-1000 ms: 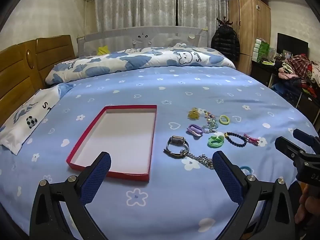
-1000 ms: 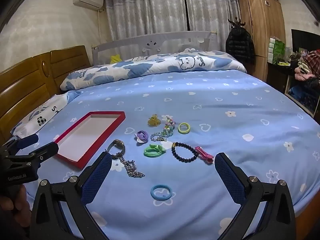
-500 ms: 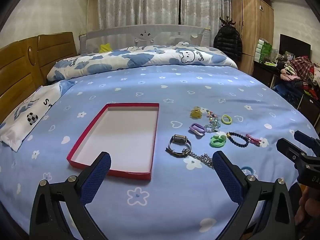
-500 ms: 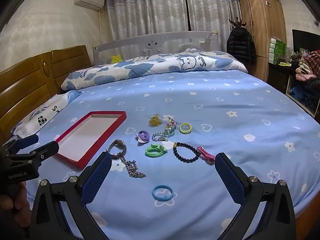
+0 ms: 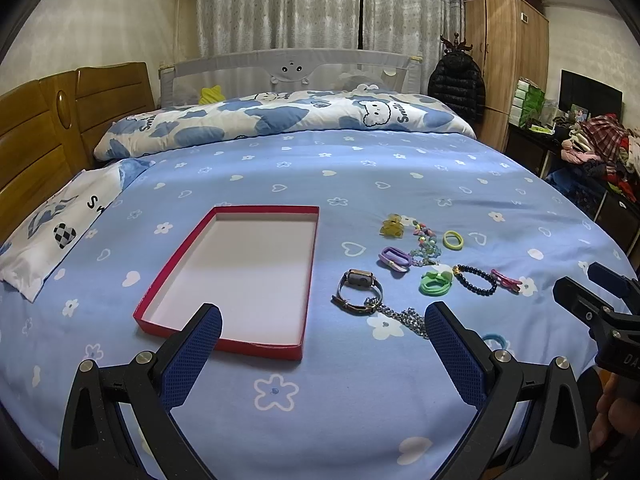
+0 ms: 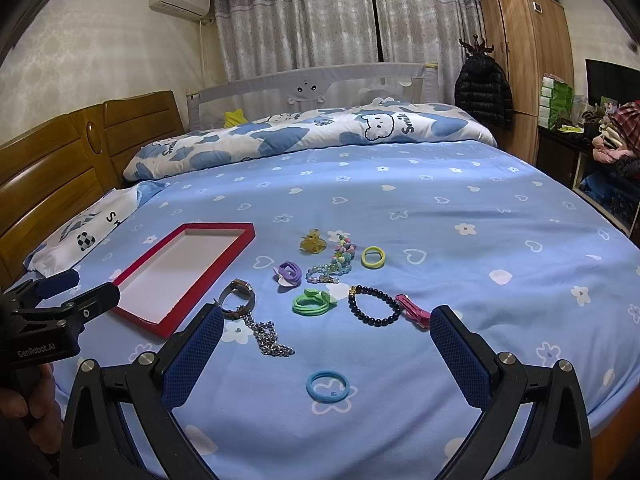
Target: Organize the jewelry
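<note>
An empty red-rimmed tray (image 5: 182,246) (image 6: 248,234) lies on the blue bedsheet. Right of it lie a wristwatch (image 5: 357,285) (image 6: 239,298), a silver chain (image 6: 270,340), a purple clip (image 6: 289,273), a green hair tie (image 6: 314,301), a black bead bracelet (image 6: 374,306), a pink clip (image 6: 412,312), a yellow claw clip (image 6: 313,242), a colourful bead string (image 6: 340,260), a yellow-green hair tie (image 6: 373,257) and a blue hair tie (image 6: 328,387). My left gripper (image 5: 322,340) is open and empty, near the tray's front edge. My right gripper (image 6: 326,340) is open and empty above the jewelry's near side.
A rolled cloud-print duvet (image 6: 312,128) lies across the far side of the bed. A pillow (image 5: 56,232) and wooden headboard (image 5: 44,128) are at left. A wardrobe (image 6: 520,60) and cluttered shelves (image 5: 592,148) stand at right.
Both grippers have risen and tilted slightly, so the bed items sit a little lower in view. Both stay open and nothing on the bed has moved.
</note>
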Demonstrator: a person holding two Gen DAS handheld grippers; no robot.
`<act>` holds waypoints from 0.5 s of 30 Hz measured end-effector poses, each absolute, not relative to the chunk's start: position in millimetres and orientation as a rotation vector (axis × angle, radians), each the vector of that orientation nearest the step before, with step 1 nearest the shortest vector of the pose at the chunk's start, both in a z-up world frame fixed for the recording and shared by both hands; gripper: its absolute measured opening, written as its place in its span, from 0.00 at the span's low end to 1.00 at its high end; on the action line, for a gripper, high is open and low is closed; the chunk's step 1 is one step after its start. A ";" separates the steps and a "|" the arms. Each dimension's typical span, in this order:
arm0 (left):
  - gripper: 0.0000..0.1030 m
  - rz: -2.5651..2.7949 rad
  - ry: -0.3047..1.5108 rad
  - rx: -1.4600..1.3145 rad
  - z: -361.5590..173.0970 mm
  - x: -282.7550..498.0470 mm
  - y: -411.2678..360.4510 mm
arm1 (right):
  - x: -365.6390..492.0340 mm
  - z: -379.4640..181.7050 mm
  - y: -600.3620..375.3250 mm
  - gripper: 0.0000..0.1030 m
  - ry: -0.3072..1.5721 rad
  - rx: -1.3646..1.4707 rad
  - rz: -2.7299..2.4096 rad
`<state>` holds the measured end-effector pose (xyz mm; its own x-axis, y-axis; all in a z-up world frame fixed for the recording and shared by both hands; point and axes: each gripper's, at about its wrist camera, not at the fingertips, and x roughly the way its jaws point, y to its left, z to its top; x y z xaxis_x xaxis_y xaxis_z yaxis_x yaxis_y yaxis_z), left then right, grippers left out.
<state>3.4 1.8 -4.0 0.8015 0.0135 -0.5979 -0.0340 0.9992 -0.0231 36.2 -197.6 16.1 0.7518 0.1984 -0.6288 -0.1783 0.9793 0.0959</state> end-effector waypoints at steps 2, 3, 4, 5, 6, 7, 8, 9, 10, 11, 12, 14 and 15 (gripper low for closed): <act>0.99 0.025 0.641 -0.032 -4.4 3.6 1.5 | 36.3 16.1 -197.6 1.00 0.691 0.030 0.207; 0.99 0.024 0.641 -0.034 -3.9 3.5 2.0 | 36.2 16.3 -197.1 1.00 0.691 0.030 0.207; 0.99 0.024 0.641 -0.034 -3.8 3.5 2.2 | 36.2 16.3 -198.0 1.00 0.691 0.029 0.207; 0.99 0.025 0.640 -0.032 -4.1 3.6 2.3 | 36.2 16.2 -198.9 1.00 0.690 0.030 0.208; 0.99 0.024 0.642 -0.034 -3.7 3.8 2.6 | 36.1 16.7 -197.3 1.00 0.690 0.030 0.209; 0.99 0.024 0.642 -0.034 -3.8 3.9 2.8 | 36.1 16.6 -198.0 1.00 0.690 0.030 0.208; 0.99 0.024 0.643 -0.034 -3.9 3.8 3.0 | 36.0 16.8 -197.7 1.00 0.689 0.030 0.208; 0.99 0.025 0.643 -0.032 -4.6 3.8 2.3 | 36.1 16.8 -197.4 1.00 0.689 0.031 0.208; 0.99 0.025 0.643 -0.032 -4.9 3.8 2.4 | 36.0 16.6 -198.7 1.00 0.690 0.031 0.207; 0.99 0.024 0.643 -0.034 -4.7 3.7 2.4 | 36.1 16.8 -197.6 1.00 0.691 0.032 0.207; 0.99 0.025 0.643 -0.034 -4.8 3.8 2.3 | 35.9 16.9 -197.1 1.00 0.691 0.032 0.207; 0.99 0.024 0.643 -0.033 -5.3 4.0 2.3 | 35.9 16.6 -197.6 1.00 0.689 0.031 0.207; 0.99 0.024 0.643 -0.034 -4.9 4.0 2.3 | 35.9 16.8 -197.3 1.00 0.689 0.032 0.207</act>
<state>4.0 2.3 -4.9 0.7999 0.0119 -0.6000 -0.0328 0.9992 -0.0239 35.9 -197.3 16.8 0.7519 0.2003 -0.6282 -0.1792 0.9790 0.0976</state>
